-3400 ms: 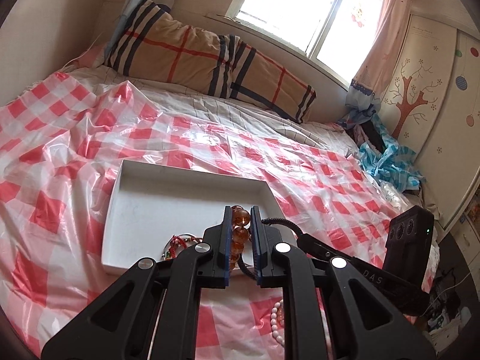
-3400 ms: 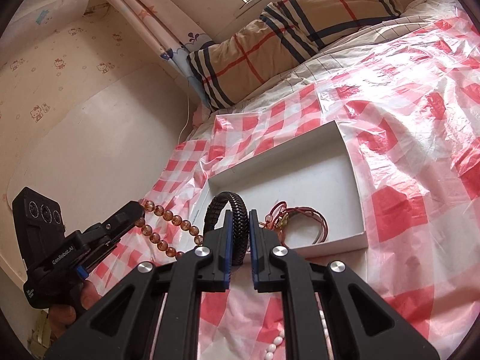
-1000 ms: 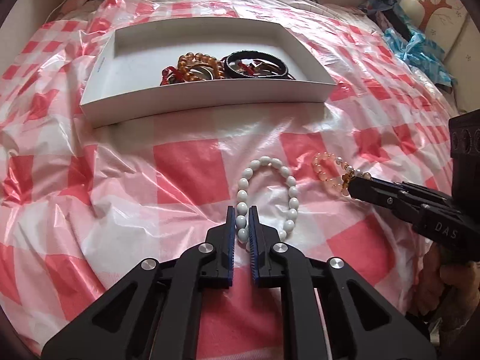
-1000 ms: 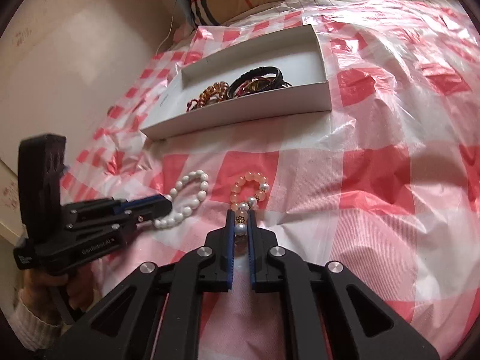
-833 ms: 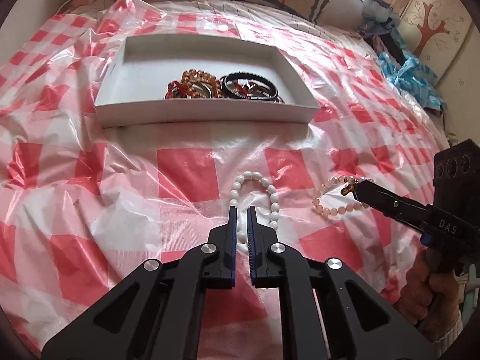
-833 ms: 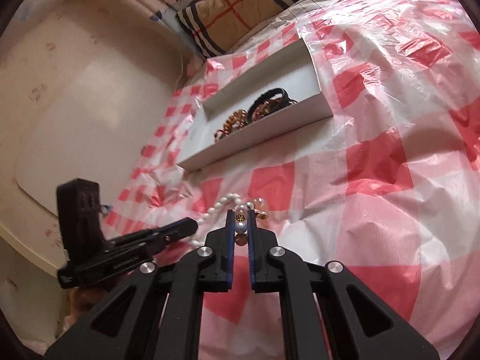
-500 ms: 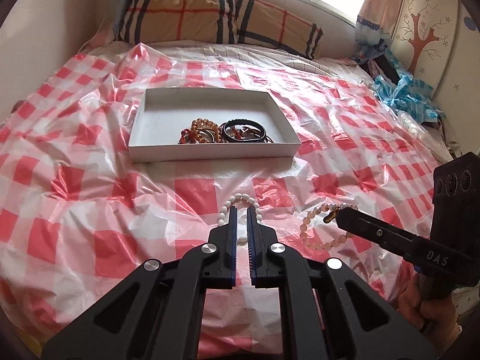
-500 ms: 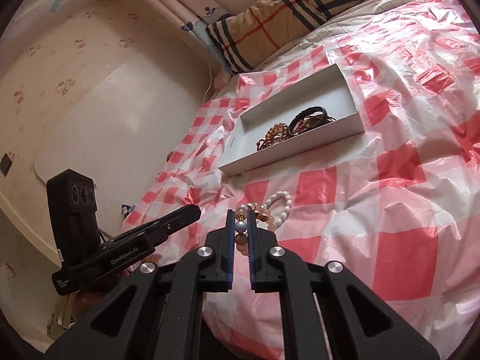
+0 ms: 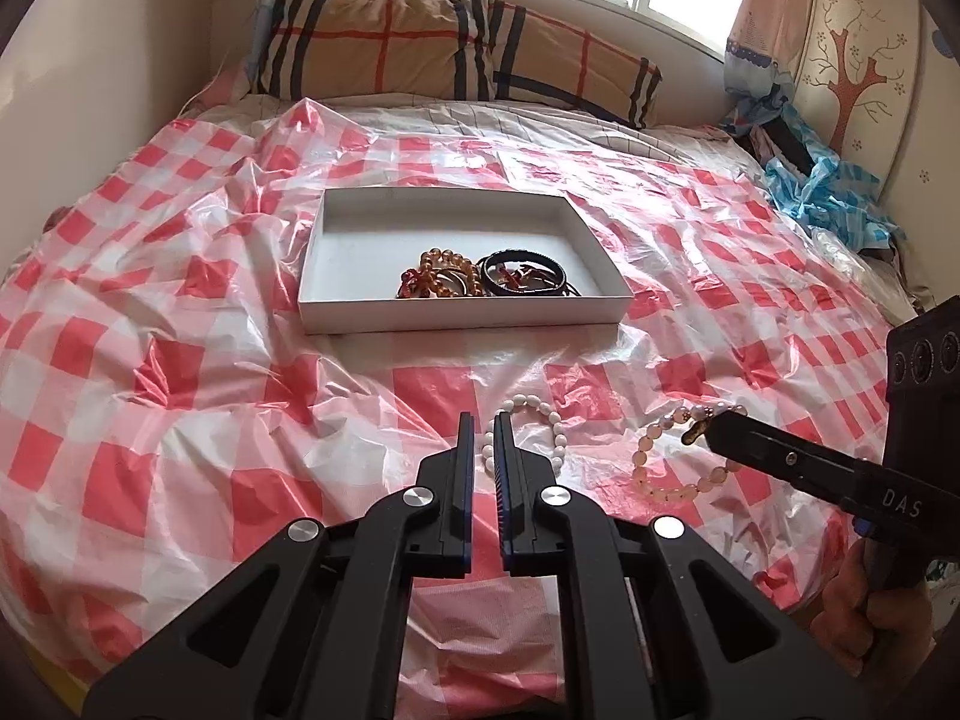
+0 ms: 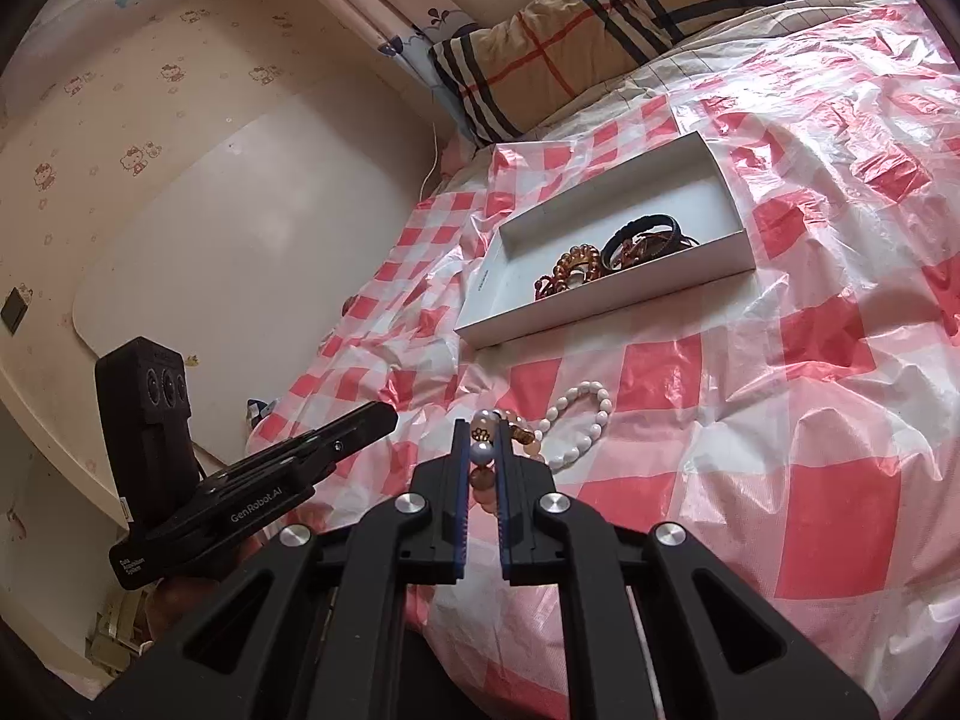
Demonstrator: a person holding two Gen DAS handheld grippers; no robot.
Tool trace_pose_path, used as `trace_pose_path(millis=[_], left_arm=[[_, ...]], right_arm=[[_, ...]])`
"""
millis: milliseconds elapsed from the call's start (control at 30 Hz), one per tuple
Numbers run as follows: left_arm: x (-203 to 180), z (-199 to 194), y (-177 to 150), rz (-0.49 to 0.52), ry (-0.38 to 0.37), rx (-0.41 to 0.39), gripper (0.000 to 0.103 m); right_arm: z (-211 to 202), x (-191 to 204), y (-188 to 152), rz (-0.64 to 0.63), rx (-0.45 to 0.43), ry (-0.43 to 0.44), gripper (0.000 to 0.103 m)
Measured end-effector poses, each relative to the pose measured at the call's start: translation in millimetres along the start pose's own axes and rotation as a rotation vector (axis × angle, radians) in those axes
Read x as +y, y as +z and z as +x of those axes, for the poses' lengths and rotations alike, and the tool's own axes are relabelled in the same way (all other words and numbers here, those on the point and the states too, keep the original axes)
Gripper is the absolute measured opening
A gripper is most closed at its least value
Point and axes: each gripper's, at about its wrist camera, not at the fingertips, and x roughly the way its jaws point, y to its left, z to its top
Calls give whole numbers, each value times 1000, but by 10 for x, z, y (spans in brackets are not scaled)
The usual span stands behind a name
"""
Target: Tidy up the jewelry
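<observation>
The right gripper (image 9: 714, 429) carries "DAS" on its side; the left gripper (image 10: 384, 414) reads "GenRobot.AI", with an illegibly small label below.

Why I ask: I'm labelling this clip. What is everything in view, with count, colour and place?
box: 1, white, mid-bed
beaded bracelet: 1, amber, in box
band bracelet: 1, black, in box
bead bracelet: 1, white, on sheet before box
peach bracelet: 1, peach, in right gripper
plastic sheet: 1, red-white check, over bed
pillow: 1, tan plaid, bedhead
crumpled cloth: 1, blue, right bed edge
left gripper: black, shut, empty
right gripper: black, gripping
</observation>
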Motion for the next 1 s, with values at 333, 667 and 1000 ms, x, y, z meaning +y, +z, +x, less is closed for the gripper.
trace_pose_path(millis=[333,667,1000], left_arm=[[-99,731,107,77,-71,143,23],[-146,1149,-61,154,12,276,7],[14,517,181,-49,-204,86,7]], right_arm=[[16,-220,56,66,-6,10,9],[45,-315,100,82,-7,18,9],[48,-257,145,65,-22,21,9]])
